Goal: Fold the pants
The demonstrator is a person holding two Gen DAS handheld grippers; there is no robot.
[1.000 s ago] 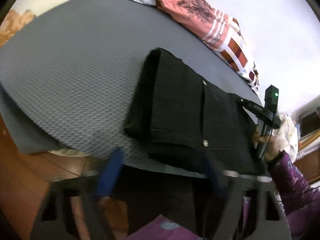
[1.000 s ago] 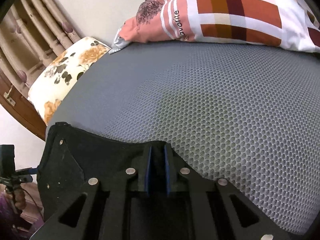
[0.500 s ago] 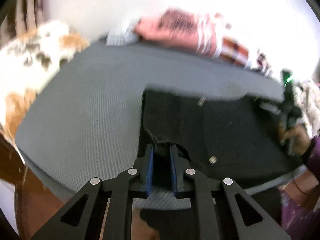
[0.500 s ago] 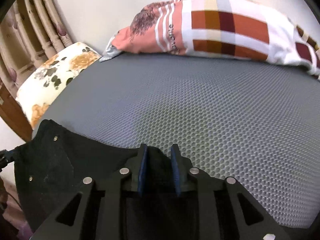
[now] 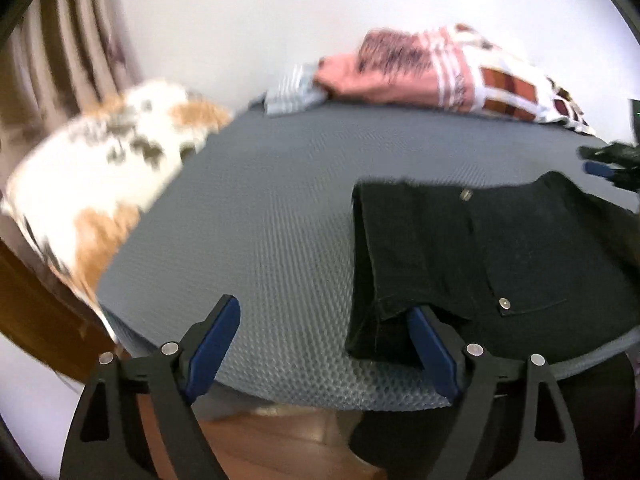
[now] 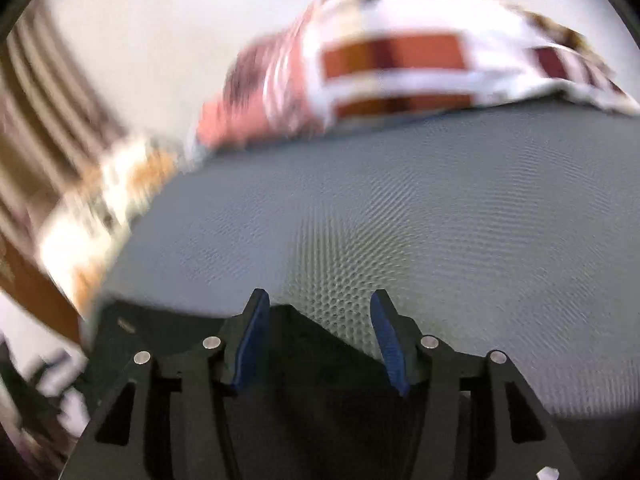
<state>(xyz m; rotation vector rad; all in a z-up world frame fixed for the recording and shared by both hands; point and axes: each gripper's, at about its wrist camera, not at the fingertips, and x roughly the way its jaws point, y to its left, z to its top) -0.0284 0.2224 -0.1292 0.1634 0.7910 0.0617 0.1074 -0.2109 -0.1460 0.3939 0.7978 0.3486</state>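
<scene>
The black pants [image 5: 500,256] lie folded on the grey mesh mattress [image 5: 280,216] near its front edge, with metal rivets showing. My left gripper [image 5: 324,336] is open; its right finger touches the pants' near left corner and its left finger is over bare mattress. My right gripper [image 6: 316,328] is open, and a peak of the black pants [image 6: 296,328] lies between its blue pads at the pants' far right end. It also shows at the right edge of the left wrist view [image 5: 612,160].
A floral pillow [image 5: 104,176] lies at the mattress's left end. A pink and plaid pillow [image 5: 440,68] lies by the white wall at the back; it also shows in the right wrist view [image 6: 400,64]. A curtain [image 5: 68,60] hangs at the left. Wooden floor [image 5: 264,436] lies below the front edge.
Both grippers were shut on the pants' edge half a second ago and have opened. The pants now rest on the mattress. Both views are blurred by motion.
</scene>
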